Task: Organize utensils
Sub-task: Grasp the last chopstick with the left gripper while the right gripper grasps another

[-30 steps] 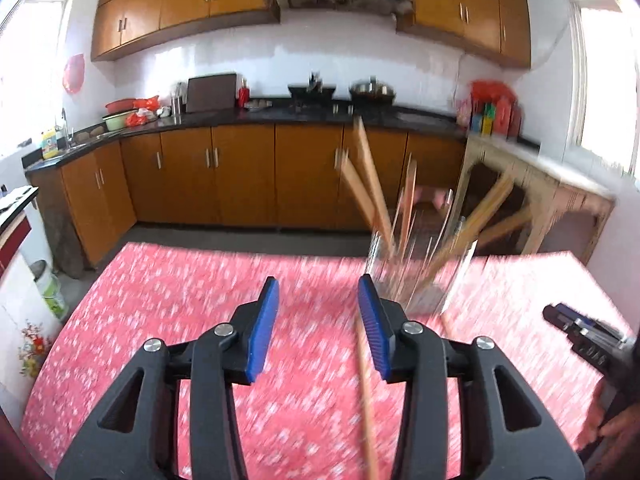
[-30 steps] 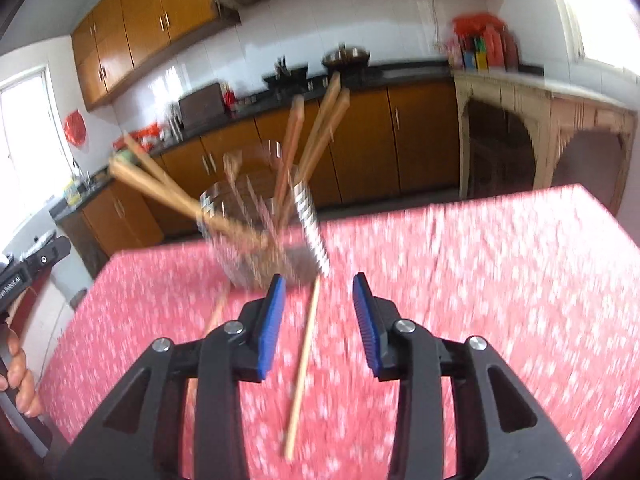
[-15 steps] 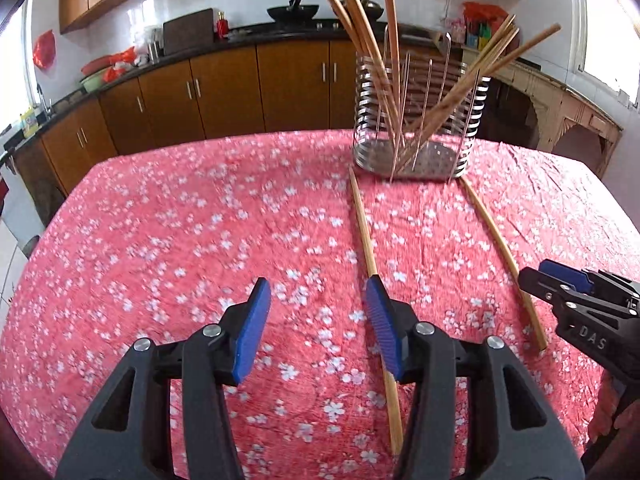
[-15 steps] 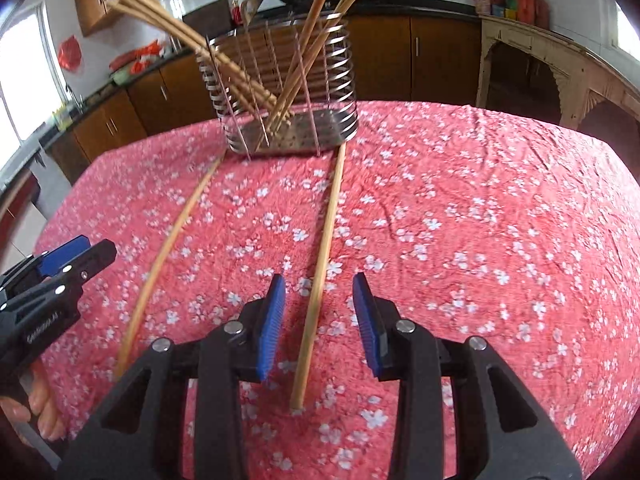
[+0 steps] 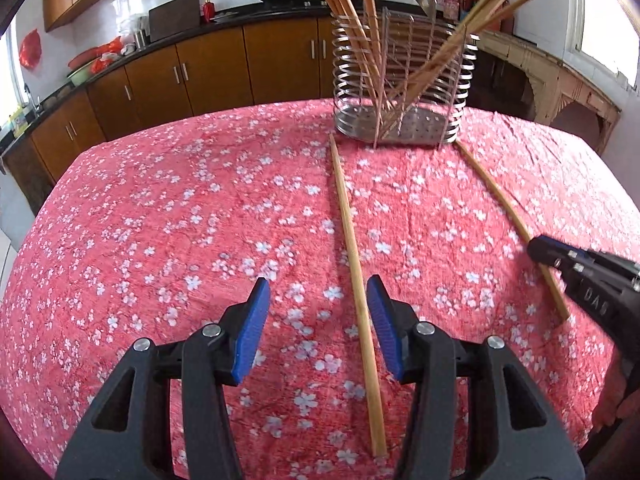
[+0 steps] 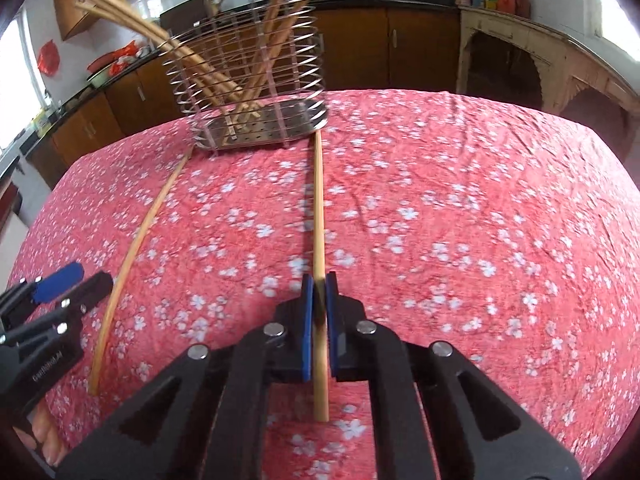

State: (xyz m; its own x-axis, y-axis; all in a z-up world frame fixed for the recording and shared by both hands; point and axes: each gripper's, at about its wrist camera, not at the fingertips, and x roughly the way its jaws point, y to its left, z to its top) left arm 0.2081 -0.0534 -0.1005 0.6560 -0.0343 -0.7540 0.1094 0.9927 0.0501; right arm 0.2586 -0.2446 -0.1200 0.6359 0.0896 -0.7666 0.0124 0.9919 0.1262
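Note:
Two wooden chopsticks lie on the red flowered tablecloth (image 5: 160, 220) in front of a wire utensil holder (image 5: 348, 80) that has several chopsticks standing in it. My left gripper (image 5: 318, 292) is open low over the cloth. One chopstick (image 5: 352, 240) runs between its jaws, close to the right pad, and neither pad presses on it. My right gripper (image 6: 319, 278) is shut on the other chopstick (image 6: 318, 200) near its near end. The far end of that chopstick lies by the holder (image 6: 304, 80). The left wrist view shows the right gripper (image 5: 538, 246) clamped on this chopstick (image 5: 496, 196).
Brown kitchen cabinets (image 5: 208, 68) and a dark worktop run behind the table. A pale wooden side table (image 6: 520, 52) stands at the right. In the right wrist view my left gripper (image 6: 86, 278) sits beside its chopstick (image 6: 136, 240), with a hand's fingers at the lower left.
Both grippers have sunk toward the cloth and tilted down. The right jaws have shut on their chopstick. The left jaws now stand a little wider around theirs.

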